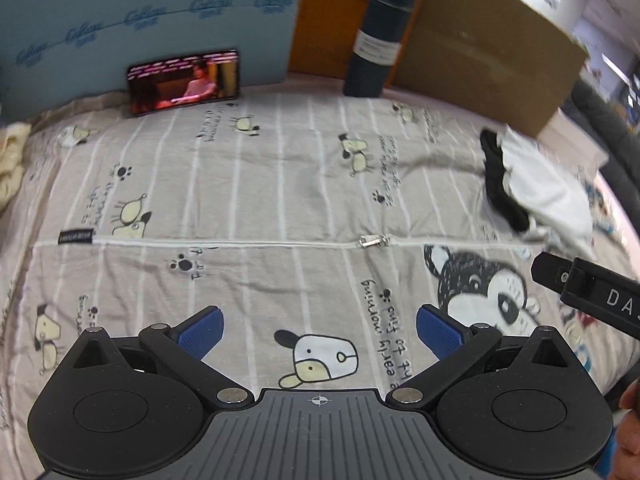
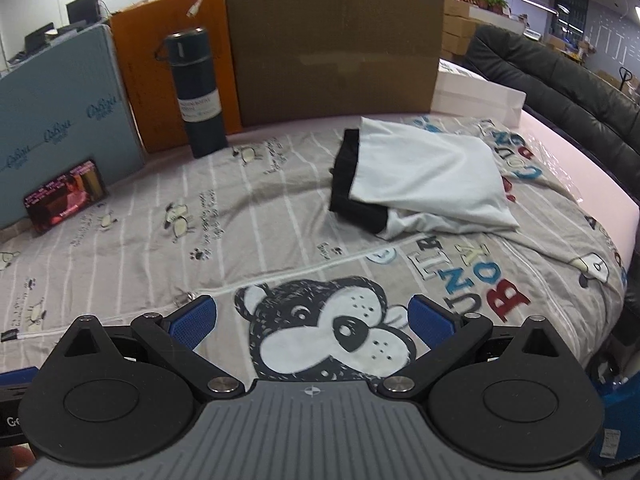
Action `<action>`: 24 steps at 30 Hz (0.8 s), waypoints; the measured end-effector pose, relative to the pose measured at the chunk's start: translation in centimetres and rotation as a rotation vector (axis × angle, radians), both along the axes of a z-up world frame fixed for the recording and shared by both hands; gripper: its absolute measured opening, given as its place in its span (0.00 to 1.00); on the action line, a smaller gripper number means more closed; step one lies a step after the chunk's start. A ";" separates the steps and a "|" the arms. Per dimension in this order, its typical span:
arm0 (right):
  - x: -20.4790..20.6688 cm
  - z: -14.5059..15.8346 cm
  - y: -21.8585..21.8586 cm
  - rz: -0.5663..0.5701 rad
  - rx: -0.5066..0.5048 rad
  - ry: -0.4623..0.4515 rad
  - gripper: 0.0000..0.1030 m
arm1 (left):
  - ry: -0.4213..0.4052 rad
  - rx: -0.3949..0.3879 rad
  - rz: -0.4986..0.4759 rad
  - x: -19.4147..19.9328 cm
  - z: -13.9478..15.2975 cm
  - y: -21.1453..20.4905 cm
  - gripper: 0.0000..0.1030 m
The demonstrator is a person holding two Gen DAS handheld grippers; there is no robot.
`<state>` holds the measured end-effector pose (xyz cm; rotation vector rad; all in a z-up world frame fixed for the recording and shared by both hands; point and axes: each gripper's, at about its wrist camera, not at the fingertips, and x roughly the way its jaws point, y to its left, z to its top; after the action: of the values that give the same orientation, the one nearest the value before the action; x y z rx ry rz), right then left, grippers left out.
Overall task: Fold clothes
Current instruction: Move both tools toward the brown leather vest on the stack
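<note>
**Both grippers empty, garment lay far right**

Left wrist: left gripper (image 1: 318,330) hung spread wide, holding nothing, over the cartoon bedsheet (image 1: 280,184); white-and-black garment (image 1: 536,184) lay crumpled far right.

Right wrist: right gripper (image 2: 312,320) likewise spread, empty; garment (image 2: 424,172) lay ahead, near the cardboard panel (image 2: 336,52) and flask (image 2: 196,92).

The grey bed cover (image 1: 280,184) carries handwritten-style print: "early morning" and "to find" run just ahead of the left gripper (image 1: 318,330), between its fingers. Ahead and to the right of the right gripper (image 2: 312,320), big block letters on the cover read upside down, not clearly as a word. The blue board (image 2: 60,120), far ahead on the left, repeats a script logo too blurred to read. The bottle label (image 2: 199,106) is illegible.
</note>
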<state>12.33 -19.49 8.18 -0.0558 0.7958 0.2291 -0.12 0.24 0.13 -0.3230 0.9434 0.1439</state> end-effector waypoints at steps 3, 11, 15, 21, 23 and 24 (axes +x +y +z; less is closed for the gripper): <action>0.2 0.3 0.4 0.022 0.015 -0.030 1.00 | -0.044 0.007 0.067 -0.4 0.5 0.9 1.00; 2.2 0.8 2.4 0.197 0.024 -0.081 1.00 | -0.126 0.056 0.266 -1.1 1.3 2.6 1.00; 3.2 0.7 3.9 0.329 0.032 -0.098 1.00 | -0.172 0.146 0.373 -2.1 1.9 2.9 1.00; 3.6 0.5 6.6 0.510 0.064 -0.101 1.00 | -0.170 0.114 0.508 -4.7 2.5 4.3 1.00; 3.4 0.5 8.0 0.556 0.081 -0.104 1.00 | -0.184 0.078 0.518 -5.7 2.8 5.1 1.00; 3.1 0.6 8.7 0.574 0.090 -0.108 1.00 | -0.191 0.067 0.519 -6.2 3.0 5.8 1.00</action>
<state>15.38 -10.74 8.79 -0.2108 0.6463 0.7984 -6.30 6.07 3.08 -0.5061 0.6479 0.6078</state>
